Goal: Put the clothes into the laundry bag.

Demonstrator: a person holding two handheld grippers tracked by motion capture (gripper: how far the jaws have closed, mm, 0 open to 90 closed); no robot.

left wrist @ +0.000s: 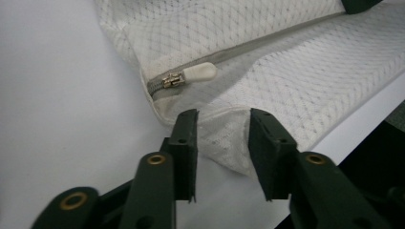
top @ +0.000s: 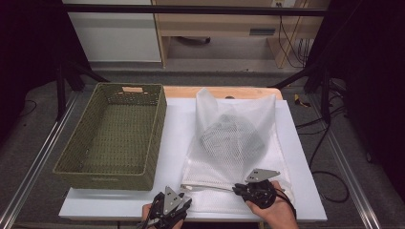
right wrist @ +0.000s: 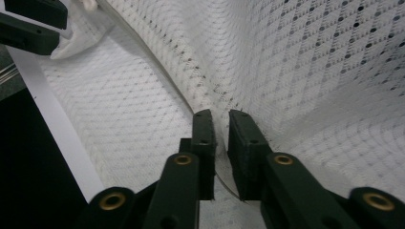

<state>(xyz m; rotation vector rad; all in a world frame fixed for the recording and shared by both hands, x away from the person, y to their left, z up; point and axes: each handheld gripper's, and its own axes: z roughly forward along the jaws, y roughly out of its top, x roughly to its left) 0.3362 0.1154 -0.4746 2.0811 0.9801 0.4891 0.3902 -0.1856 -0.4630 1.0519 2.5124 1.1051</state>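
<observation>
A: Where does the mesh bag (top: 234,143) lie, and what do the grippers do?

B: The bag lies on the white worktop (top: 176,133), right of the green basket (top: 114,136), with a dark bundle (top: 232,136) inside. Its zipper runs along the near edge, the pull (left wrist: 200,72) at the left corner. The left gripper (left wrist: 223,125) stands released: its jaws straddle that corner's mesh without pressing it. The right gripper (right wrist: 221,119) has its jaws nearly together over a fold of mesh by the zipper line; whether they pinch it cannot be told.

A: How is the step best done?

B: Judged from this, the zipper is to be worked. The left jaws should shift from the corner up to the pull and close squarely on its tab. The right jaws should clamp the fabric beside the zipper and keep it taut, so the slider runs straight and the mesh does not bunch.

A: The risk?

B: Snagging loose mesh in the slider.
</observation>
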